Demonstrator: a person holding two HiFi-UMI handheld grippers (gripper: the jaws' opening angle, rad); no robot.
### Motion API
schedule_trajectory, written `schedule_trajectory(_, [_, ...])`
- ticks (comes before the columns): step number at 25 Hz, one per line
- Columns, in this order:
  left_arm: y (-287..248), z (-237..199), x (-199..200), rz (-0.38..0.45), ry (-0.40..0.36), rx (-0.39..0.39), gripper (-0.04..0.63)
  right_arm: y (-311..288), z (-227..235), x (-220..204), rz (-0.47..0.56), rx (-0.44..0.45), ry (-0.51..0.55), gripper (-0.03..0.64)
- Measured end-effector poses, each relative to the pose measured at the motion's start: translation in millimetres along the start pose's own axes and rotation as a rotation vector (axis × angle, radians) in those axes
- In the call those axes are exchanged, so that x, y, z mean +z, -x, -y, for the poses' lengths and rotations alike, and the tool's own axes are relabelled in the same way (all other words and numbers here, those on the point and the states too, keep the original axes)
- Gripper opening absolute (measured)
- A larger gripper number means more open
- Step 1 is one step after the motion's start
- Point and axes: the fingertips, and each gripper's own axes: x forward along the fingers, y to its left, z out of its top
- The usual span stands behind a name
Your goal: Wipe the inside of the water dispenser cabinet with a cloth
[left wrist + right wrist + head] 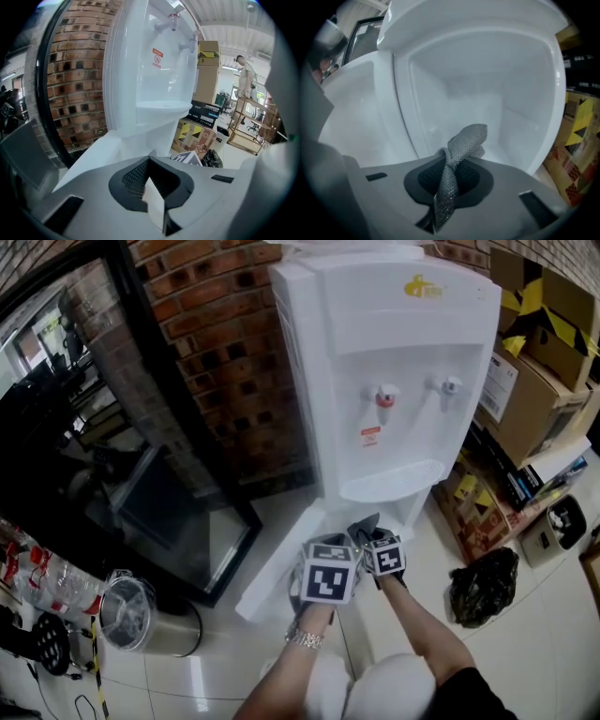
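**Head view.** A white plastic water dispenser (394, 334) is seen against a brick wall (225, 343). Its lower cabinet door (277, 554) is swung open to the left. Both tongs are held low at the cabinet mouth, the left tongs (326, 568) just beside the right tongs (372, 532). To the right, cardboard boxes (534, 381) and a crumpled black bag (483, 585) are noted on the glossy tiled floor (562, 634). The cabinet's inside is not shown from this angle.

**Left gripper view.** The ribbed black pads (133, 178) are seen closed on a thin, flat white edge, taken to be that of the cabinet door. The taps (172, 19) are seen from below.

**Right gripper view.** Only here is the cloth (464, 140) shown. It is grey, mesh-textured and twisted, and is clamped between the closed right tongs. Its free end is raised before the smooth white cabinet cavity (487, 93). Contact with the cavity wall cannot be established.
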Motion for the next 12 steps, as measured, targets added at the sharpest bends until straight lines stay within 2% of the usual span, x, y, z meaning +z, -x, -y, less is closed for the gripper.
schedule_trajectory(2, [-2,4,1,0.001,-0.001,-0.008,0.003,14,28,9,0.025,-0.061,-0.033,0.032])
schedule_trajectory(4, [-3,6,4,0.006,-0.003,-0.012,0.003,37,53,38,0.105,-0.132,-0.033,0.032])
schedule_trajectory(9, [-8,15,5,0.003,-0.005,-0.035,0.003,85,92,112,0.322,-0.301,0.078,0.032])
schedule_trajectory(12, [-7,17,4,-0.002,-0.012,-0.043,0.003,89,107,122,0.35,-0.375,0.102,0.032])
